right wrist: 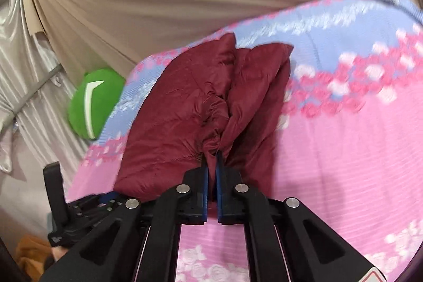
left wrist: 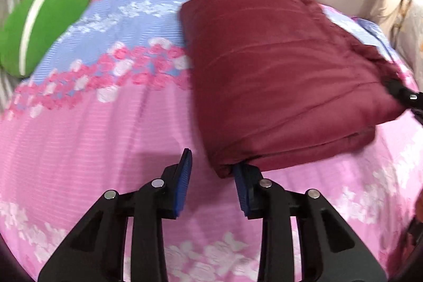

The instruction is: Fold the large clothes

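Note:
A dark red padded garment (left wrist: 277, 75) lies folded into a thick bundle on a pink and blue flowered bed cover (left wrist: 87, 139). My left gripper (left wrist: 212, 163) is open at the bundle's near corner; its right finger tip is tucked under the red edge and the left finger stands free. In the right wrist view the garment (right wrist: 185, 107) bunches up in front of my right gripper (right wrist: 211, 155), which is shut on a gathered fold of the red fabric. The right gripper's tip also shows in the left wrist view (left wrist: 404, 94) at the bundle's right edge.
A green cushion with a white stripe (left wrist: 39, 25) sits at the bed's far left; it also shows in the right wrist view (right wrist: 95, 102). Beige curtains (right wrist: 158, 4) hang behind the bed. The left gripper's body (right wrist: 74, 213) is at the lower left.

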Demonstrator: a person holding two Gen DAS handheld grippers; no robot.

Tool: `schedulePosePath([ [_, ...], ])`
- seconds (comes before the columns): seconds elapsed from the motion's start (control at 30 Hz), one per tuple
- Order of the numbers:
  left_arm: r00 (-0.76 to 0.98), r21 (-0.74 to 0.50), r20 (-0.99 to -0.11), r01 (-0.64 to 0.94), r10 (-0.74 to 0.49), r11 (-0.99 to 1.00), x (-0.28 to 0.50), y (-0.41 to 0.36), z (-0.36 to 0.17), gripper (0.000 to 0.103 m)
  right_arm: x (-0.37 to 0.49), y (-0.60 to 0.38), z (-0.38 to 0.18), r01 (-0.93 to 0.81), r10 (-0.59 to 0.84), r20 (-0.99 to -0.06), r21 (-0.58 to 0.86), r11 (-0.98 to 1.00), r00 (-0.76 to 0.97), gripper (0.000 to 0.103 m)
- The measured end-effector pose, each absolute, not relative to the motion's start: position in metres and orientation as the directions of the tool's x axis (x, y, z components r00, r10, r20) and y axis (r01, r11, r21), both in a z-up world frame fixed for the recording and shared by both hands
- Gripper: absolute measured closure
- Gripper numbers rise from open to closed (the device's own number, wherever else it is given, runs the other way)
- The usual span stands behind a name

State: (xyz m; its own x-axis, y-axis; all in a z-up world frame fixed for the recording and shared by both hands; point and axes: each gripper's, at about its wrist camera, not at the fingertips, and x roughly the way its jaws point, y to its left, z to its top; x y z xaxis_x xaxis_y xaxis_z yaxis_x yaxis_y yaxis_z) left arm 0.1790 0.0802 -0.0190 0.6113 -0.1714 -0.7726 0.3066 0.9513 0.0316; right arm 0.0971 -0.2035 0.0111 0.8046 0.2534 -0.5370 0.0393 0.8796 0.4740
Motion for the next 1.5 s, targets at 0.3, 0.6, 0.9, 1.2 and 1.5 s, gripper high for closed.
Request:
schedulePosePath([
  [0.3, 0.614, 0.011, -0.768, 0.301, -0.185, 0.954, 0.165, 0.081, -0.022, 0.073, 0.117, -0.194, -0.035, 0.091, 0.211, -0.69, 0.374, 0.923, 0.693, 0.089],
  [0.6, 0.64, -0.14, -0.702, 0.307, -0.313, 0.941, 0.161, 0.109, 0.029, 0.064, 0.092, -0.18, -0.037, 0.049, 0.231, -0.706, 0.353, 0.934, 0.669, 0.062],
  [0.9, 0.602, -0.054, -0.768, 0.28, -0.219, 0.958, 0.19, 0.066, -0.017, 0.064, 0.13, -0.194, -0.052, 0.122, 0.168, -0.753, 0.314, 0.942, 0.636, 0.098],
  [1.2, 0.615, -0.051, -0.762, 0.257, -0.204, 0.965, 0.184, 0.065, -0.018, 0.064, 0.075, -0.193, 0.004, 0.207, 0.041, -0.643, 0.305, 0.93, 0.764, 0.096],
  [1.5, 0.619, -0.033, -0.764, 0.245, -0.183, 0.969, 0.183, 0.063, -0.018, 0.063, 0.117, -0.15, -0.018, 0.064, 0.129, -0.71, 0.239, 0.969, 0.692, 0.1],
])
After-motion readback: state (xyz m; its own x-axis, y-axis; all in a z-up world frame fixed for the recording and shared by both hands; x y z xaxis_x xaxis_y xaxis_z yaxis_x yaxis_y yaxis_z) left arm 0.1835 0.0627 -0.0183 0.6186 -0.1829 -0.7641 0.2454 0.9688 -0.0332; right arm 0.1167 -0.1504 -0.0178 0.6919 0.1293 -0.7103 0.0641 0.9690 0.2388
